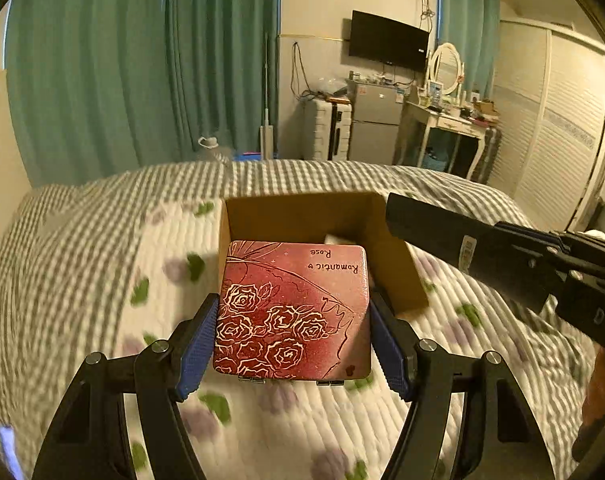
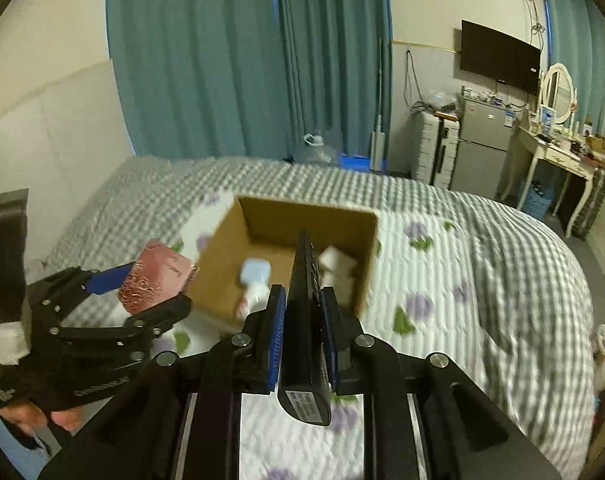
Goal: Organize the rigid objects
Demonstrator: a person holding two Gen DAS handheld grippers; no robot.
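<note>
On top of a bed [image 1: 102,280] with a quilted floral cover and a grey checked blanket sits an open cardboard box [image 2: 262,216], the largest of the task's things. Several items already lie inside it: a pale blue one [image 2: 255,271], a white bottle-like one [image 2: 258,294] and a white block [image 2: 336,262]; their exact kinds are too blurred to tell.

Just in front of the box's near edge, the left gripper [image 1: 292,320] is clamped on the two sides of a red rose-printed tin [image 1: 294,312], lettered "Romantic Rose", held flat above the bedcover.

Beside it, the right gripper [image 2: 302,320] is closed on a slim black remote control [image 2: 304,320], held on edge, with its far end reaching over the box opening.

By the look of it, the sorting is partly done; both held items have yet to go into the box.
</note>
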